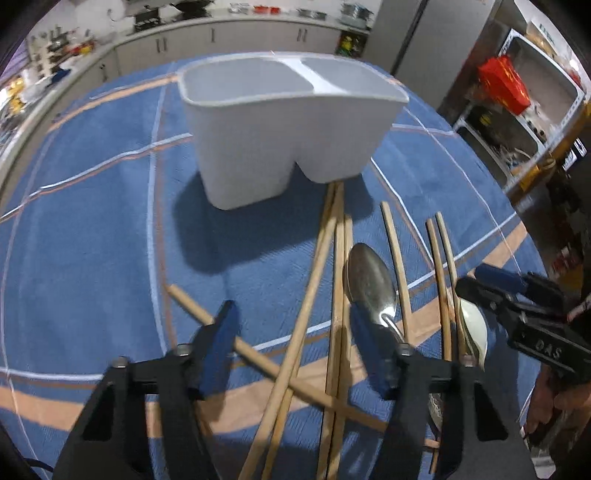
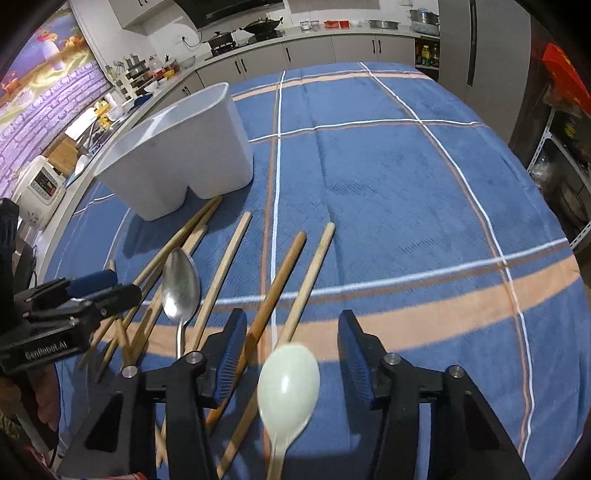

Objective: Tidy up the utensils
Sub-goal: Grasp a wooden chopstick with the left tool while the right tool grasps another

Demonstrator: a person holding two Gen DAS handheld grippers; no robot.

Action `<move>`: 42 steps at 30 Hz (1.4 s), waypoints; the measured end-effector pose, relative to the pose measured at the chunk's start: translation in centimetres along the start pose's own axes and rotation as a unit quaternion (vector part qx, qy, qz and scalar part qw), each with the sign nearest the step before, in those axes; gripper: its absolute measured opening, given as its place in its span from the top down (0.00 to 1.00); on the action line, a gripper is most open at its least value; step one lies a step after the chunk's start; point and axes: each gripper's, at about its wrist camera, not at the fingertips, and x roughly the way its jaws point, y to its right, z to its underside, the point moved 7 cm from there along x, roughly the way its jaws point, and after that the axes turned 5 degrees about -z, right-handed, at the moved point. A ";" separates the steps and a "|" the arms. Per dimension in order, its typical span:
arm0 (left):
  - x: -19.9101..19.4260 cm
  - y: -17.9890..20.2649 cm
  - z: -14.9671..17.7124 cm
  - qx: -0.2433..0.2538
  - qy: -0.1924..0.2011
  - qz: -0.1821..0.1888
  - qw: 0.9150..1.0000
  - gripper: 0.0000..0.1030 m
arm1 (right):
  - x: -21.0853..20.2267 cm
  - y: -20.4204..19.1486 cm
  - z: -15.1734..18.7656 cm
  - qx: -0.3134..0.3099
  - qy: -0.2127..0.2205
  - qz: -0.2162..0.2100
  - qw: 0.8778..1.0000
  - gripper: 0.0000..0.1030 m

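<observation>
A white two-compartment utensil holder [image 1: 280,122] stands empty on the blue plaid cloth; it also shows in the right wrist view [image 2: 177,155]. Several wooden chopsticks [image 1: 321,266] lie scattered in front of it, some crossed. A metal spoon [image 1: 369,280] lies among them, bowl up [image 2: 180,284]. A white plastic spoon [image 2: 288,384] lies to its right [image 1: 474,328]. My left gripper [image 1: 291,325] is open above the crossed chopsticks, its right finger beside the metal spoon. My right gripper [image 2: 291,332] is open over the white spoon's bowl and two chopsticks [image 2: 295,280].
The blue plaid tablecloth [image 2: 406,184] covers the table. Kitchen counters with cookware [image 2: 258,33] run along the back, a fridge [image 1: 436,40] and metal shelving [image 1: 524,110] stand at the right. The right gripper shows in the left wrist view [image 1: 517,306], close to the left one.
</observation>
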 end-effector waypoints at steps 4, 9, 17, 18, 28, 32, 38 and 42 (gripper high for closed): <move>0.7 0.2 -0.3 -0.002 -0.009 0.012 1.000 0.81 | 1.1 0.4 -0.9 0.003 -0.003 0.016 1.000 0.56; 0.6 0.5 -0.3 -0.009 -0.011 0.028 1.000 0.90 | 2.0 0.2 -2.0 -0.002 -0.006 0.043 0.999 0.85; -2.2 0.8 0.5 -0.036 0.016 0.053 0.998 0.94 | 1.7 0.1 -2.3 0.016 -0.002 0.004 1.000 0.94; -2.6 0.8 0.7 -0.039 0.019 0.057 0.997 0.94 | 1.4 0.1 -2.3 0.020 0.001 0.000 1.000 0.94; -7.6 -1.2 2.7 -0.091 0.055 0.068 0.992 0.94 | -2.2 -1.2 -2.3 0.051 0.043 -0.062 0.996 0.94; -10.3 -1.6 2.4 -0.103 0.090 0.062 0.989 0.94 | -4.0 -2.0 -2.8 0.050 0.063 -0.077 0.994 0.94; -14.5 -1.8 1.0 -0.106 0.156 0.049 0.981 0.94 | -7.5 -3.3 -4.0 0.030 0.110 -0.086 0.990 0.94; -16.5 -1.7 -0.1 -0.109 0.187 0.045 0.975 0.94 | -9.1 -4.0 -4.2 0.017 0.127 -0.095 0.987 0.94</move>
